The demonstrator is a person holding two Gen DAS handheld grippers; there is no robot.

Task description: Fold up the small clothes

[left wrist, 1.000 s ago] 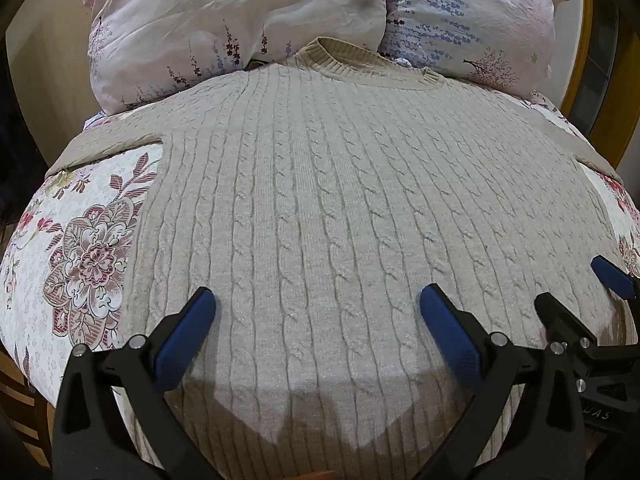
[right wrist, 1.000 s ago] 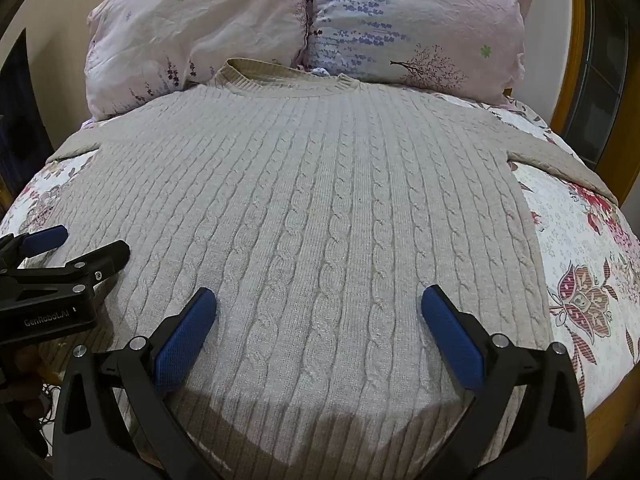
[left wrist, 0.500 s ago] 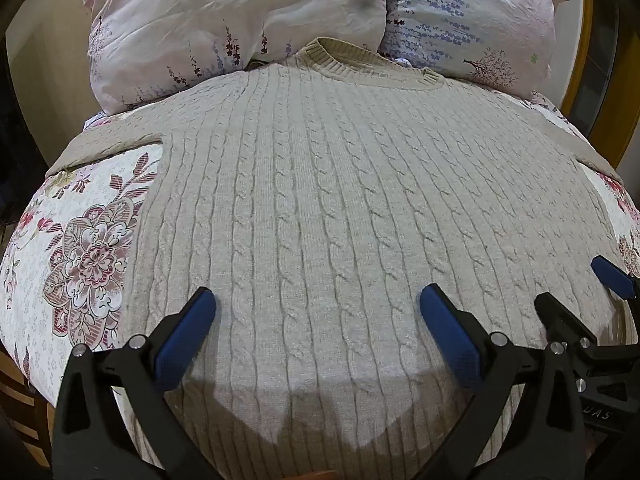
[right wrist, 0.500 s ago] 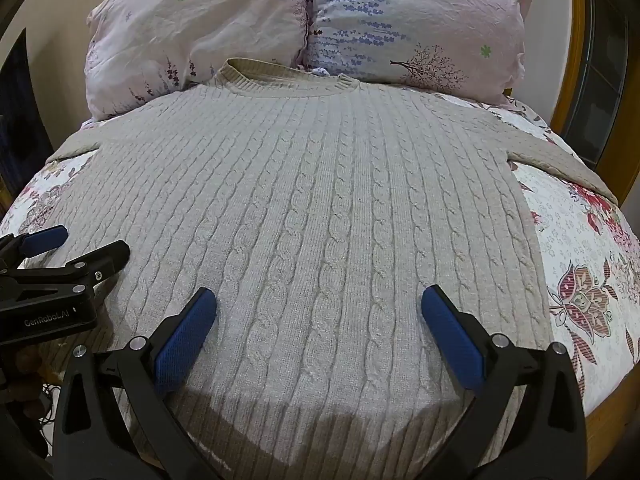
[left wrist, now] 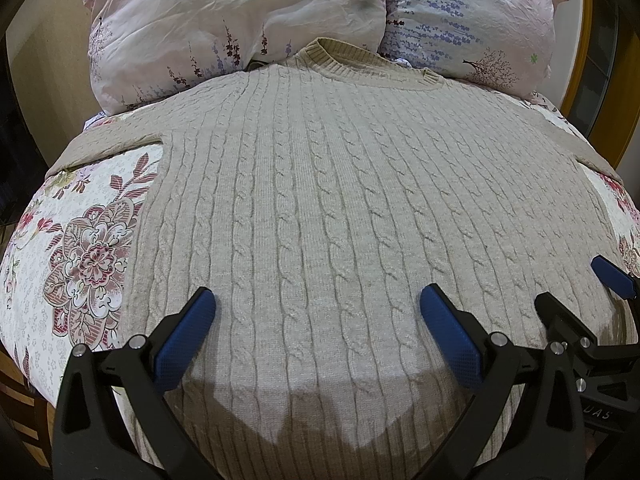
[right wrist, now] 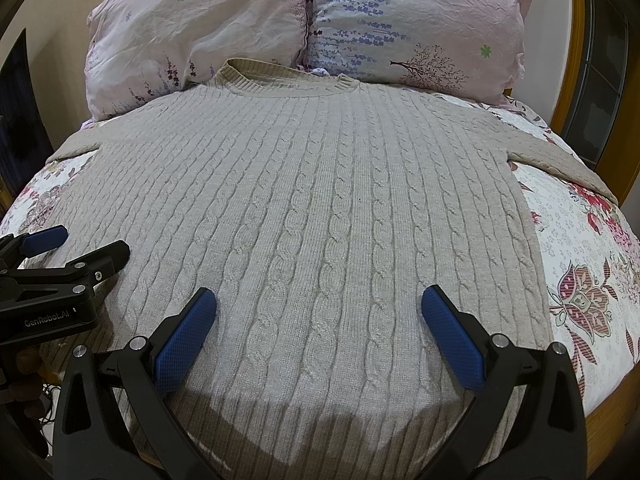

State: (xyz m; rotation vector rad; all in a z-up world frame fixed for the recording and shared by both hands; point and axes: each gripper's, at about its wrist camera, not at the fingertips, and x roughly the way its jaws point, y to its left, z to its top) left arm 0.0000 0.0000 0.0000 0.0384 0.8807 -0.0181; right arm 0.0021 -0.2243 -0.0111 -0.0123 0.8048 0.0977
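Observation:
A beige cable-knit sweater lies flat on the bed, collar toward the pillows and both sleeves spread out sideways; it also shows in the right wrist view. My left gripper is open and empty, hovering over the sweater's lower left part near the hem. My right gripper is open and empty over the lower right part. The right gripper shows at the right edge of the left wrist view, and the left gripper at the left edge of the right wrist view.
Two floral pillows lie at the head of the bed, touching the collar. A flowered bedsheet shows on both sides of the sweater. A wooden bed frame curves along the right.

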